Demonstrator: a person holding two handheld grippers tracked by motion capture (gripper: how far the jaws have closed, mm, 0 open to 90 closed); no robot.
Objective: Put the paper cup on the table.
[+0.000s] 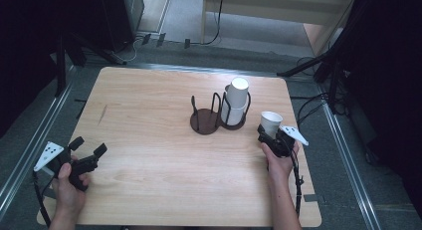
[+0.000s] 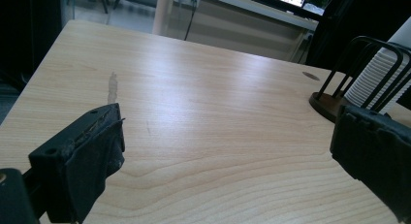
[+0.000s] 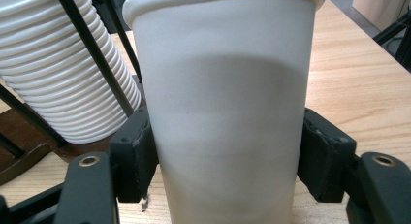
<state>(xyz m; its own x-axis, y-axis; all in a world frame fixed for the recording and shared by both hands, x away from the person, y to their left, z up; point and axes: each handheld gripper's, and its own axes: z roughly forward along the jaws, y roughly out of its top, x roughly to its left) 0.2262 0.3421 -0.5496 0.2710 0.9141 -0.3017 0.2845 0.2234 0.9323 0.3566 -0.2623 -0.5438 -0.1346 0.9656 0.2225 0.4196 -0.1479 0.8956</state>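
White paper cup (image 3: pixel 220 112) stands upright at the table's right edge, clamped between the right gripper's (image 1: pixel 271 135) black jaws, apparently for carrying. The left gripper (image 1: pixel 89 158) idles, spread empty. Beyond stands the dark wire holder (image 1: pixel 219 113) stacked with cups.

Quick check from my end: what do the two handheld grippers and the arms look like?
Both the left gripper and the right gripper are black with thick padded fingers, each topped by a grey three-cornered plate with small dark dots. A dark cable trails from each. Forearms are bare, no sleeves visible.
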